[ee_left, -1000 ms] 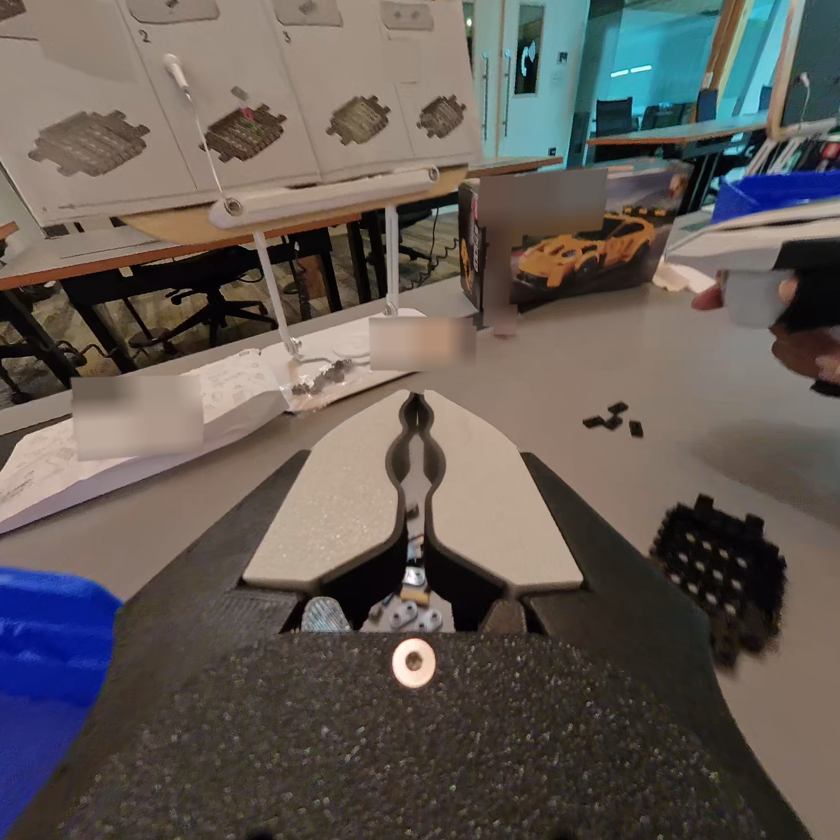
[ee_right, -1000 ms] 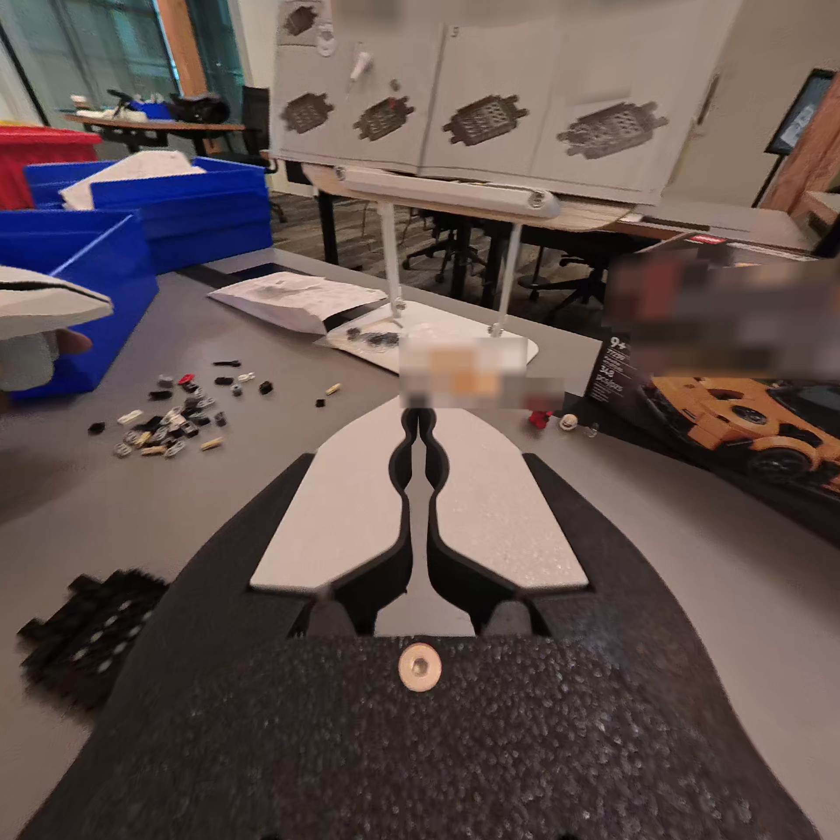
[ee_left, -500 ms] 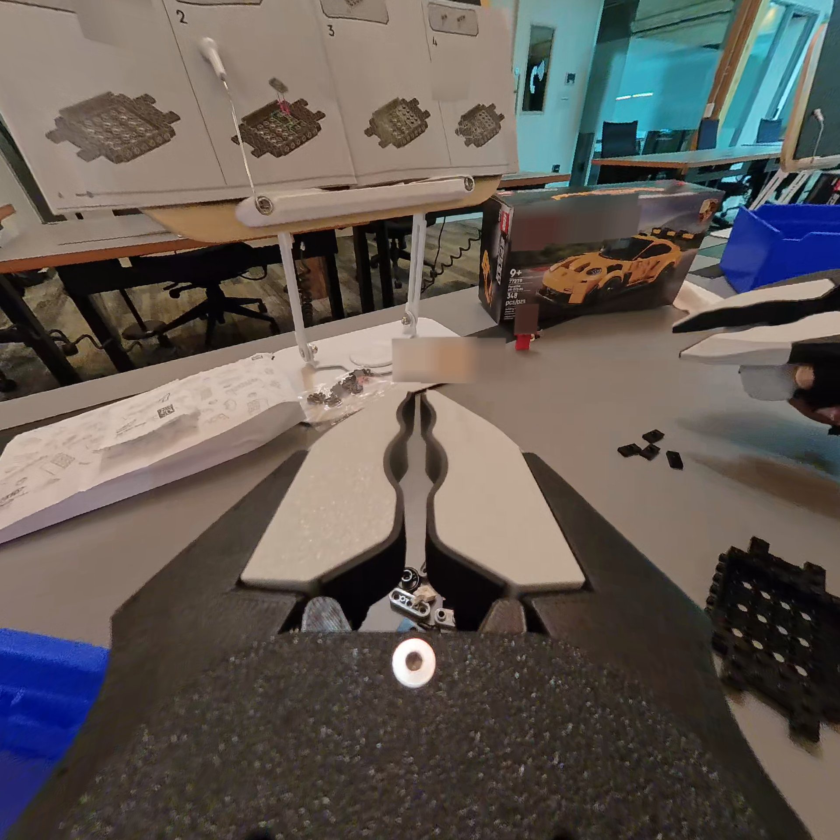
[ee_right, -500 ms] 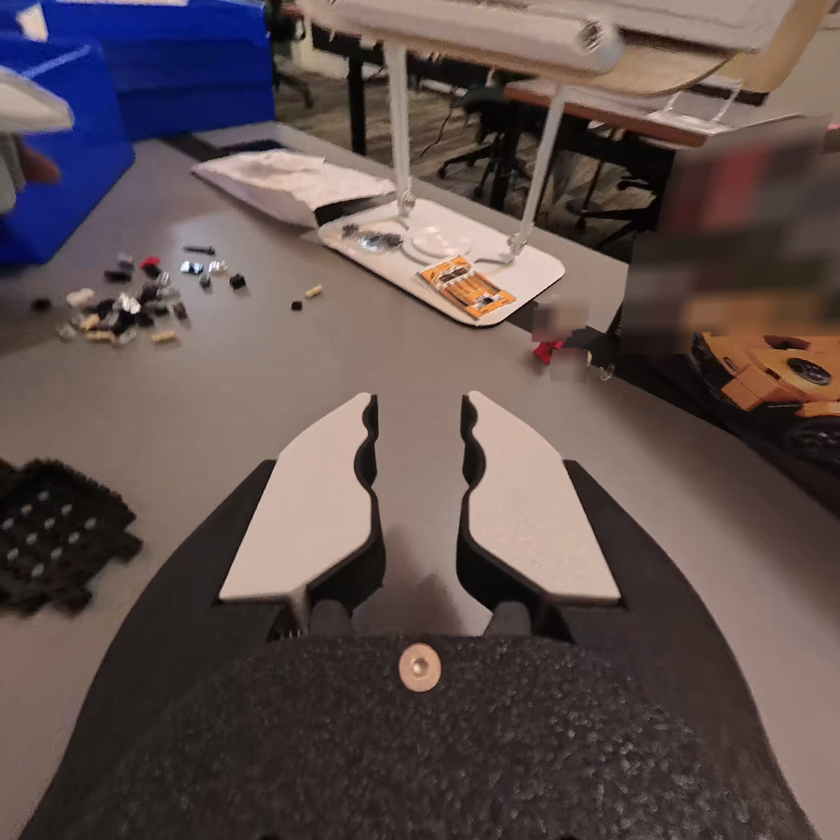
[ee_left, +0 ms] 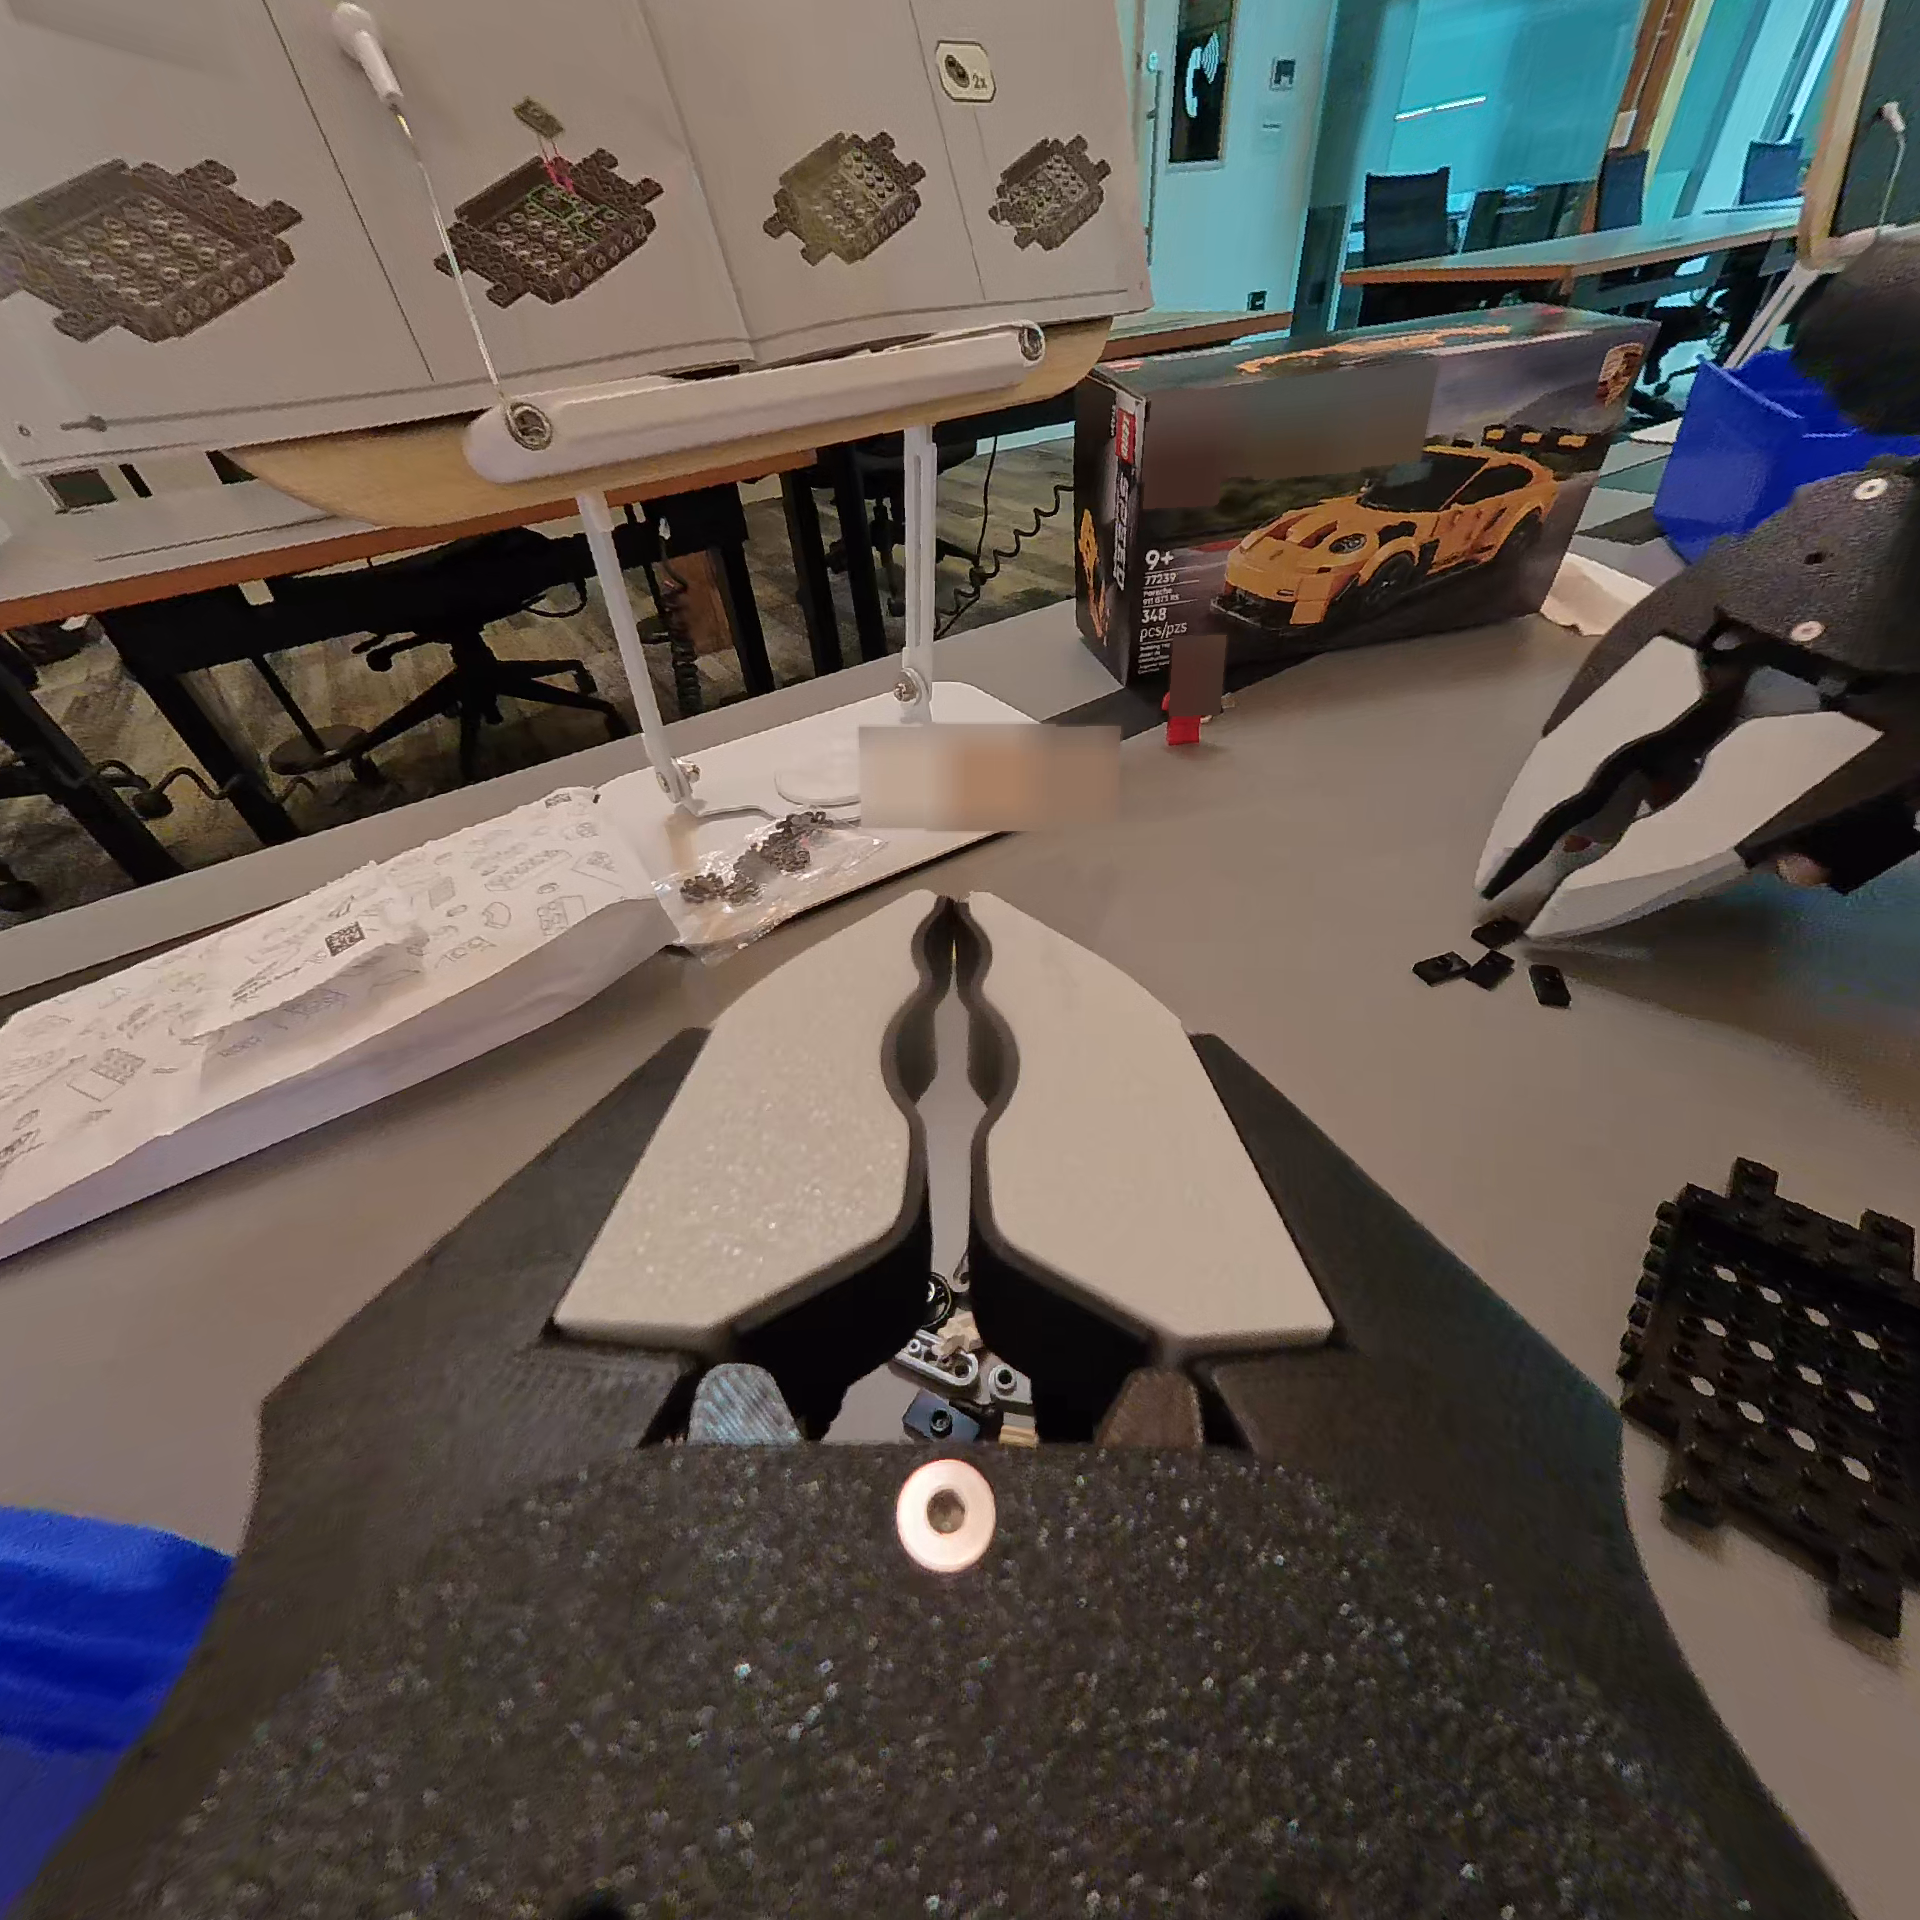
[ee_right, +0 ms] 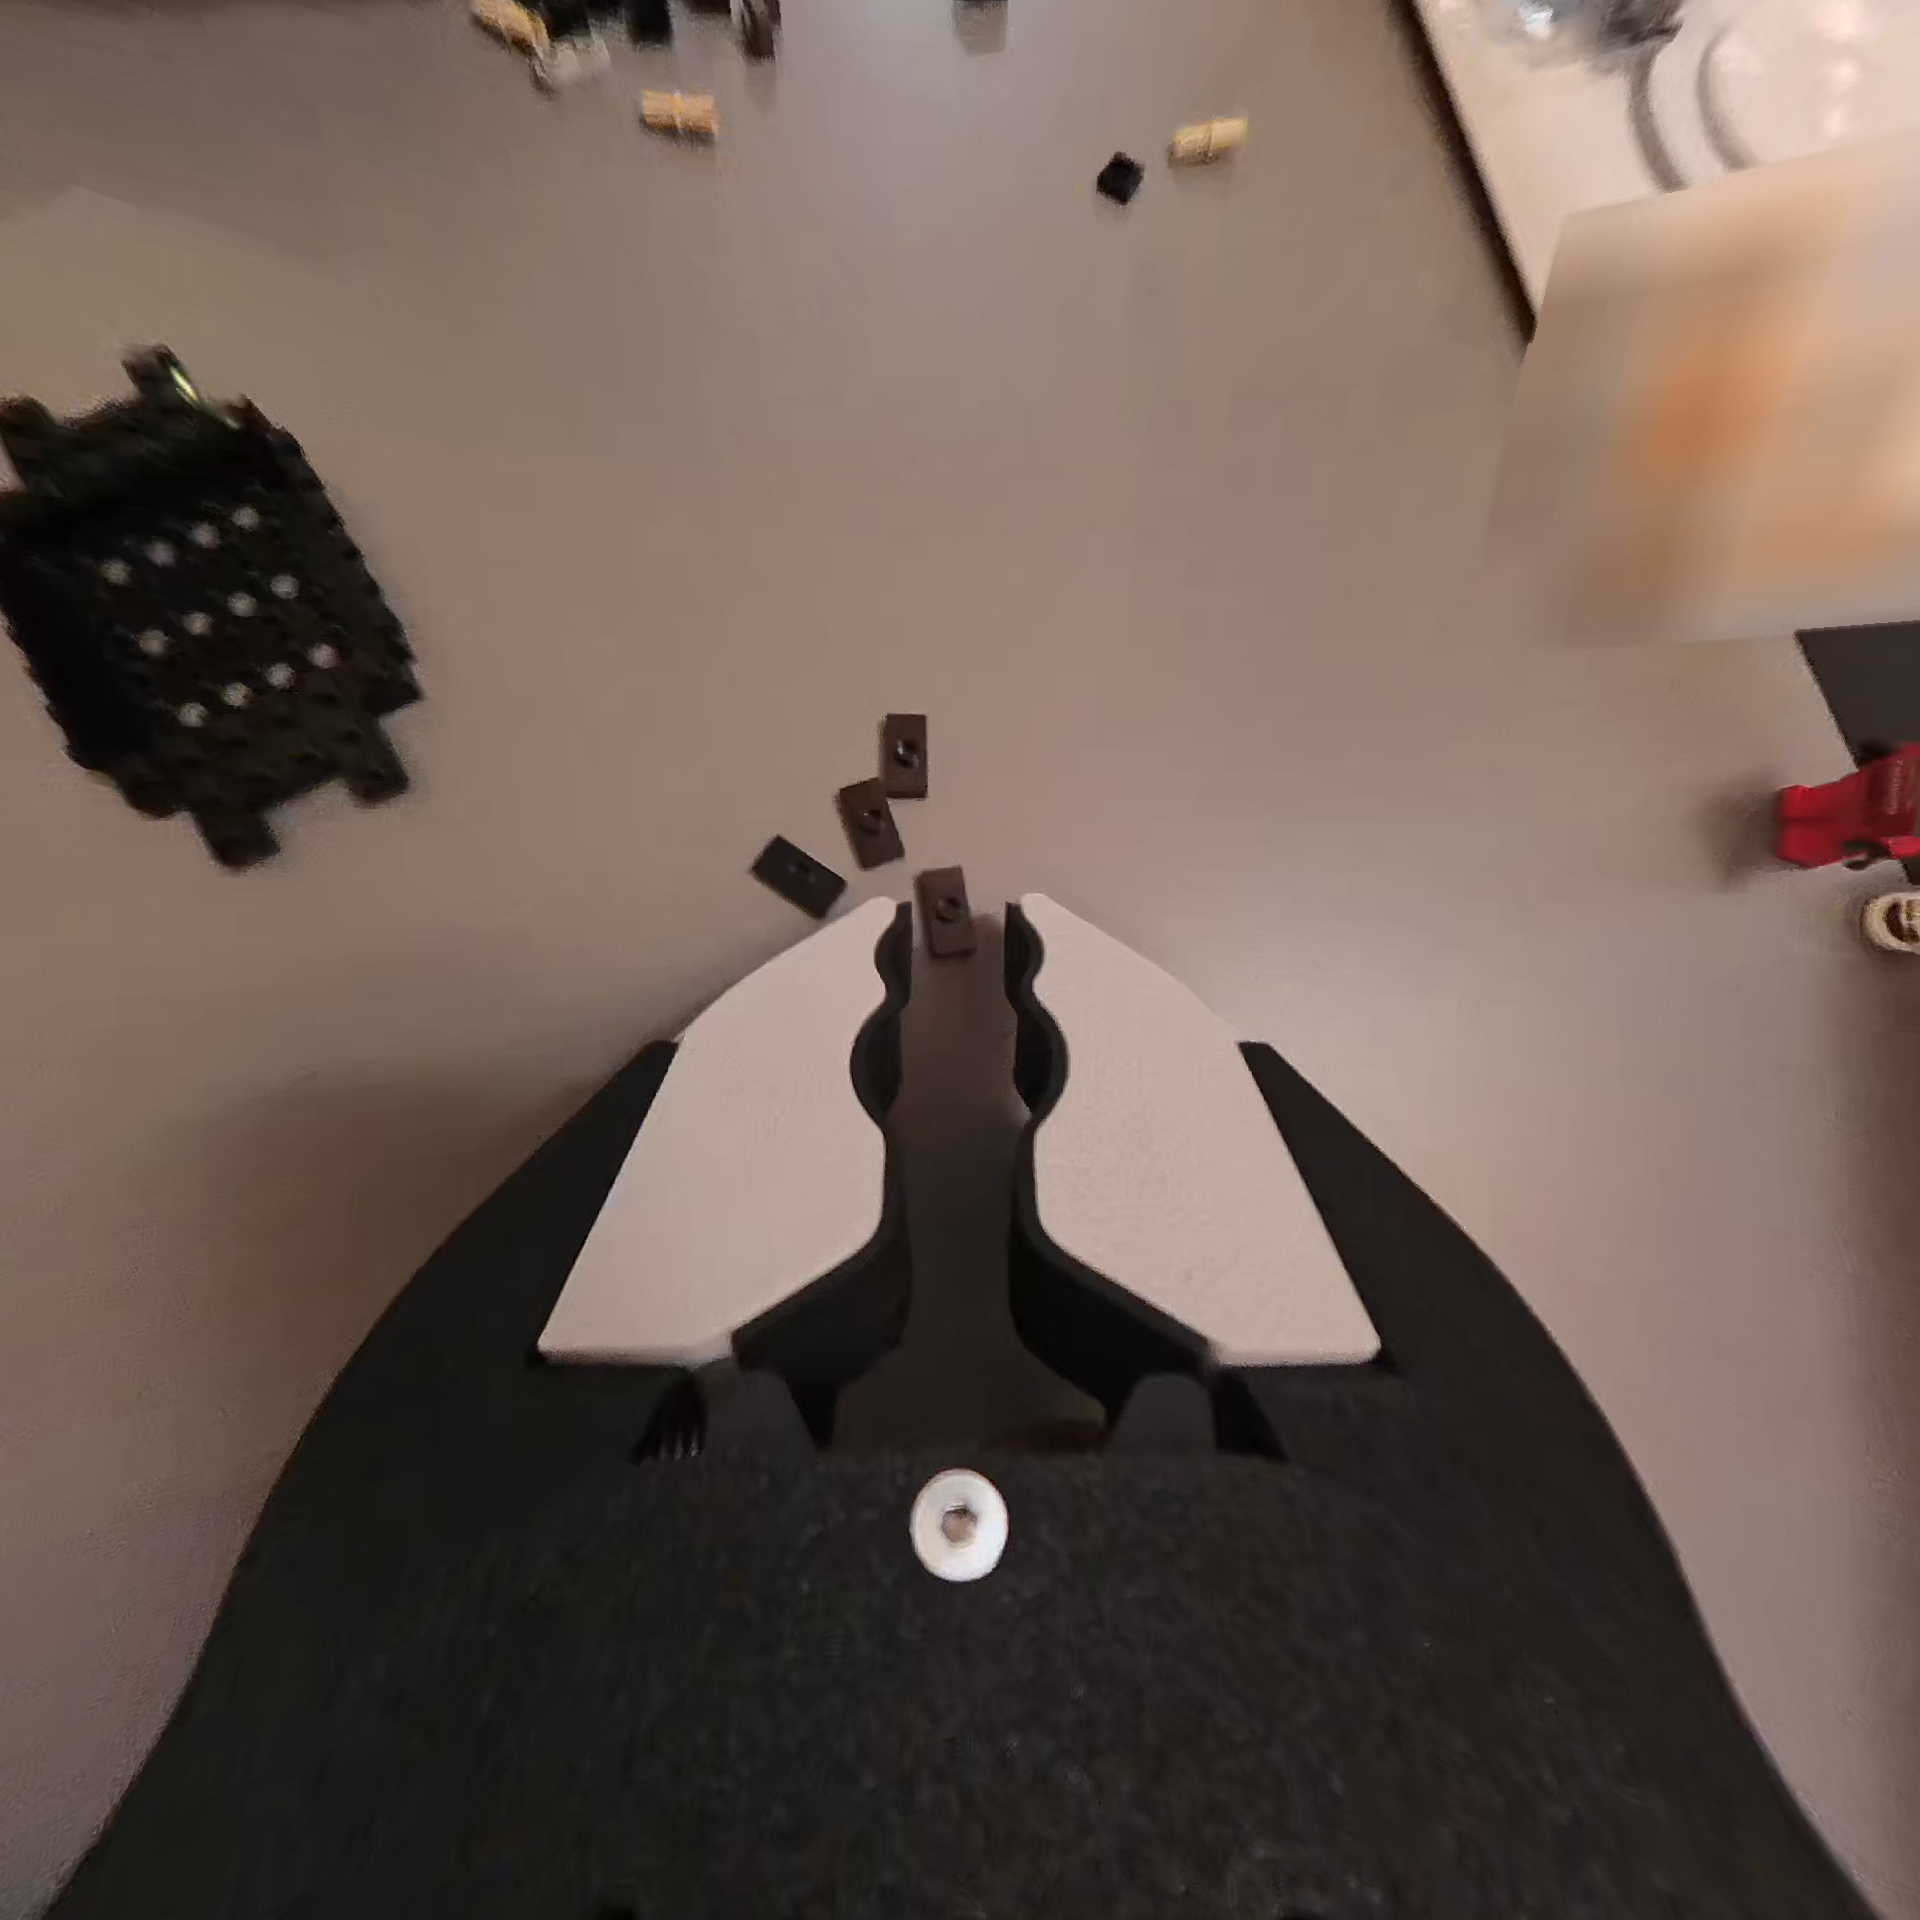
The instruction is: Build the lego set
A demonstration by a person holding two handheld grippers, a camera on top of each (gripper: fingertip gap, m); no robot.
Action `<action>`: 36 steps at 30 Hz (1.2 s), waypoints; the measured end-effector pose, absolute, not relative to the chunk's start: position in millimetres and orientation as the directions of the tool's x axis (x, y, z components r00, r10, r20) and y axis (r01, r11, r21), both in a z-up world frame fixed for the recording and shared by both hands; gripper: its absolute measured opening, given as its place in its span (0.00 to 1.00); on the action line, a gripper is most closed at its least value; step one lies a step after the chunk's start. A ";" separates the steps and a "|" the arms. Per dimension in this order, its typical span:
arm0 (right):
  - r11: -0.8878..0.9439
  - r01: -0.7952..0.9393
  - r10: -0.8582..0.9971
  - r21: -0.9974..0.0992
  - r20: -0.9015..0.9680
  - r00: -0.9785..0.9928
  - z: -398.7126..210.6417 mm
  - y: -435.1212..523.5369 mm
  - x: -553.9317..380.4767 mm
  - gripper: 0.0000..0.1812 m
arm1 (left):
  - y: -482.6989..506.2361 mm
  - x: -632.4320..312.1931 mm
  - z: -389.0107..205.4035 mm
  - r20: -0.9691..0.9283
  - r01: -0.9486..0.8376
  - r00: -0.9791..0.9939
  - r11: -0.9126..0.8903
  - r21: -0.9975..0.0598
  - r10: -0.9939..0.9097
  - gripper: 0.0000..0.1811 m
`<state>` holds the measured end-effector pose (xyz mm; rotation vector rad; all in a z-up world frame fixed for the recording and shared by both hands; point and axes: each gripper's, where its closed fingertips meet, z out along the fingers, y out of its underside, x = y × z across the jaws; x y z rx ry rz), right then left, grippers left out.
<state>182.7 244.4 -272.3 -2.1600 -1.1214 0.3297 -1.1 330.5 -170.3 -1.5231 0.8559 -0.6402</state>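
Observation:
My right gripper (ee_right: 956, 920) points down at the grey table (ee_right: 1195, 520), jaws partly open. A small black plate (ee_right: 943, 928) lies on the table between its fingertips, with a gap still showing at the right pad. Three more small black plates (ee_right: 869, 824) lie just beyond it. The large black studded base (ee_right: 197, 613) lies to the left, apart from both grippers. My left gripper (ee_left: 954, 914) is shut with nothing between its pads, hovering over the table. The left wrist view also shows the right gripper (ee_left: 1507, 914), the small plates (ee_left: 1488, 968) and the base (ee_left: 1787, 1382).
An instruction sheet stand (ee_left: 727, 405), a paper booklet (ee_left: 260, 1018) and a bag of small parts (ee_left: 769, 862) sit at the back. The set's box (ee_left: 1351, 520) and a blue bin (ee_left: 1766, 447) stand back right. A red piece (ee_right: 1849, 821) and loose small pieces (ee_right: 675, 109) lie around. The tips of one gripper are about 25 cm away from the tips of the other. My right gripper is the nearer one to the red piece (ee_right: 1849, 821): about 15 cm, against 30 cm.
My right gripper opened from shut, tipped down over the small black plates and narrowed its jaws around one of them. My left gripper stayed shut and shifted only a little.

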 end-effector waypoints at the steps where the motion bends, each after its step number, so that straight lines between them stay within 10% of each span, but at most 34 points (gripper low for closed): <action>1: -0.408 0.654 0.806 -0.637 0.086 0.586 -276.7 244.9 184.7 0.09 | 330.3 -1.0 -170.5 -0.079 -0.155 0.575 -0.014 -0.988 -0.814 0.00; 20: -0.304 0.423 0.691 -0.853 0.108 0.715 -192.5 231.1 137.7 0.04 | 292.5 27.0 -182.9 -0.047 -0.238 0.368 -0.045 -0.970 -0.929 0.01; 36: -0.335 0.375 0.699 -0.864 0.038 0.714 -220.0 206.8 120.5 0.04 | 180.2 40.1 -254.0 -0.006 -0.598 -0.155 0.099 -0.795 -0.988 0.29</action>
